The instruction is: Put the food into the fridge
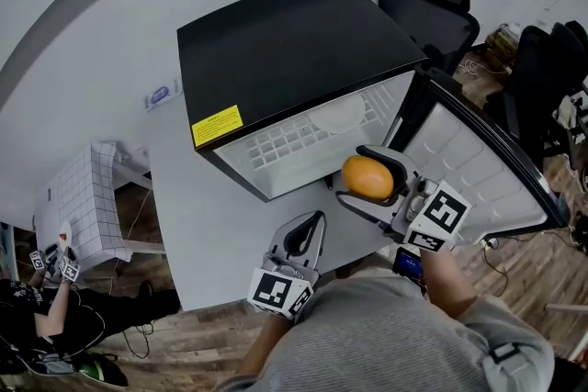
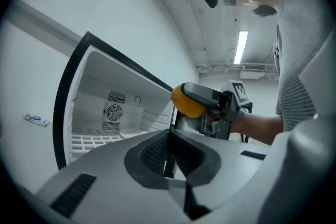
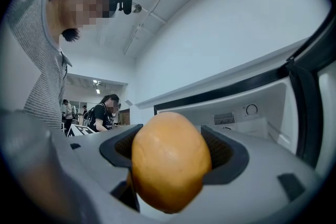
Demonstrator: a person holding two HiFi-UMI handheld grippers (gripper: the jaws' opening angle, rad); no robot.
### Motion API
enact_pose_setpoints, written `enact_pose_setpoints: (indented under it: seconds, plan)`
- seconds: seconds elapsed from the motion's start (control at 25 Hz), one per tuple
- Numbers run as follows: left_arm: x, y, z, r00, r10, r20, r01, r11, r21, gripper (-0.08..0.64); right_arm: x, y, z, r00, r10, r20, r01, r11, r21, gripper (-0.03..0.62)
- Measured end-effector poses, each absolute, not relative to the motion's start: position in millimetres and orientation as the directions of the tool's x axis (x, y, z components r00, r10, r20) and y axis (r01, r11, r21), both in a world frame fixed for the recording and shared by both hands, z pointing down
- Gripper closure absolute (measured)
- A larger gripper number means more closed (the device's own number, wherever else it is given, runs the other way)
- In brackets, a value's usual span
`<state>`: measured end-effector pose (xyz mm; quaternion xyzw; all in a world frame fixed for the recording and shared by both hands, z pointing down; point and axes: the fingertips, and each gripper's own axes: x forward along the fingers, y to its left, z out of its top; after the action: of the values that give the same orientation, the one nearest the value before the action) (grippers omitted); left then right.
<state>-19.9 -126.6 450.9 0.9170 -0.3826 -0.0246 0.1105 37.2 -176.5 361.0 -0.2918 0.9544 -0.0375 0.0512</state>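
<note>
A round orange bun (image 1: 367, 178) sits between the jaws of my right gripper (image 1: 354, 174), which is shut on it just in front of the open black mini fridge (image 1: 285, 41). In the right gripper view the bun (image 3: 169, 165) fills the gap of the right gripper (image 3: 170, 157), with the white fridge interior (image 3: 247, 118) behind. My left gripper (image 1: 317, 219) hovers lower and nearer to me, shut and empty. The left gripper view shows the left gripper's (image 2: 169, 150) pads pressed together, the bun (image 2: 186, 101) to the right, and the wire shelf (image 2: 94, 140).
The fridge door (image 1: 478, 170) stands swung open to the right. A white round dish (image 1: 335, 117) lies on the shelf inside. The fridge stands on a pale table (image 1: 220, 234). Black office chairs (image 1: 432, 5) stand at the back right, and a white gridded stand (image 1: 87, 197) is at the left.
</note>
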Motion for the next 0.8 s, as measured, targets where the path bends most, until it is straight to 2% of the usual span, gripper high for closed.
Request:
enact_pose_setpoints:
  seconds: [0.12,0.44,0.8]
  plan:
    - [-25,-128,454,0.701,-0.71,0.069,-0.704,-0.673,0.227,0.549,35,-182,361,-0.822,-0.565,-0.067,-0.558,0.824,-0.096,0.253]
    - [-33,-131,455,0.694,-0.72,0.012,-0.701,-0.672,0.237,0.549,28,-216,368,-0.808,-0.589,-0.009,-0.588,0.807,-0.054,0.253]
    - [-43,-132,460,0.679,-0.734,0.013,-0.712,-0.655,0.253,0.549,27,-273,396,-0.762,-0.641,0.089,-0.645,0.764,-0.016,0.253]
